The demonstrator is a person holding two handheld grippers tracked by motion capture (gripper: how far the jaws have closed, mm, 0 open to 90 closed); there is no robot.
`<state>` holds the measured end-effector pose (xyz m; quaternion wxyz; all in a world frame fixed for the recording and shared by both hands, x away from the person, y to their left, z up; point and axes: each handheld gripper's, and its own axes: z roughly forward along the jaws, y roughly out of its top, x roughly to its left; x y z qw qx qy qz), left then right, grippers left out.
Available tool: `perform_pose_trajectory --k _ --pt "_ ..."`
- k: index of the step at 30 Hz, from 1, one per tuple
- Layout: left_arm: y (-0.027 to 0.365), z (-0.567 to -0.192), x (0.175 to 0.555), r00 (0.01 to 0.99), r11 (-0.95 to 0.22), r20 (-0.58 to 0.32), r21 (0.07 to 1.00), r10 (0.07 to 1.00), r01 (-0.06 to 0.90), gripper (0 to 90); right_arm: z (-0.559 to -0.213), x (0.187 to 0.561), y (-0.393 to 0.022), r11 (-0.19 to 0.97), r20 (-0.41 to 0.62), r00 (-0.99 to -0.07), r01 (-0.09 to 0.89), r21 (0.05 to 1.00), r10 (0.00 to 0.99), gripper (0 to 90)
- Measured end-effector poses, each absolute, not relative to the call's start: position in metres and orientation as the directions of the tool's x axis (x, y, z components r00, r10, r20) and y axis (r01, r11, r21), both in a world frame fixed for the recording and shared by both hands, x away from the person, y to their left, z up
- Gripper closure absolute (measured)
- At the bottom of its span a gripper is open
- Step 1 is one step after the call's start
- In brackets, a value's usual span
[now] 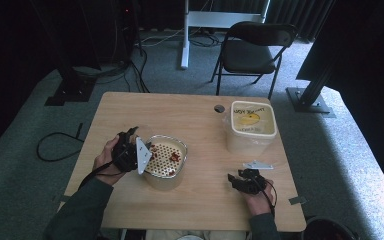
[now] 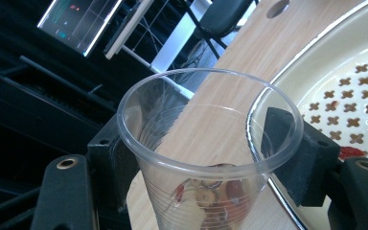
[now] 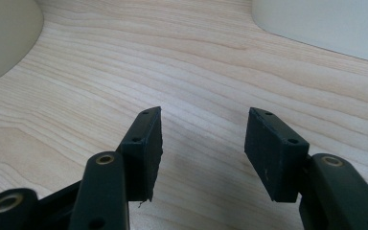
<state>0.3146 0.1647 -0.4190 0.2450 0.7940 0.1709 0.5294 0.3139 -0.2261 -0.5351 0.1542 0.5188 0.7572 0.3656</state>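
The left gripper (image 1: 141,145) hangs at the near-left rim of the perforated bowl (image 1: 166,161); the lidded tub (image 1: 251,126) sits far right of it, the right gripper (image 1: 234,179) near right.

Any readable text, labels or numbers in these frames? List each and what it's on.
Tub lid: a yellow round mark and a line of dark print, upside down from the high view, too blurred to read.
Screen behind the table, left gripper view: small coloured marks, too small to read.
Clear cup: fine rings, no text.
Nothing else carries writing.
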Motion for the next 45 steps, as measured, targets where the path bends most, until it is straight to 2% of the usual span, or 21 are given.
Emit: perform_pose_trajectory --k 6,8,9,20,33,45 --pt "0.156 -0.424 0.310 0.374 -0.900 0.841 0.434 0.392 -0.032 31.9 -0.537 0.314 -0.226 0.196 0.146 -0.414 0.676 0.711 0.899 46.8" --pt "0.156 -0.424 0.310 0.374 -0.900 0.841 0.434 0.392 -0.032 31.9 -0.537 0.314 -0.226 0.195 0.147 -0.413 0.676 0.710 0.899 46.8" --pt "0.152 -0.425 0.308 0.361 -0.928 0.873 0.368 0.326 -0.051 31.9 -0.537 0.315 -0.226 0.199 0.144 -0.416 0.676 0.710 0.898 46.8" --pt "0.143 -0.428 0.304 0.324 -0.981 0.939 0.158 0.115 -0.111 31.9 -0.538 0.315 -0.224 0.205 0.141 -0.417 0.679 0.705 0.898 46.8" --pt "0.140 -0.429 0.304 0.307 -0.988 0.952 0.043 -0.004 -0.148 31.9 -0.540 0.316 -0.223 0.207 0.140 -0.415 0.683 0.700 0.899 46.8" --pt "0.139 -0.427 0.304 0.279 -0.987 0.958 -0.018 -0.064 -0.162 31.9 -0.540 0.316 -0.223 0.205 0.141 -0.414 0.683 0.701 0.899 46.8"
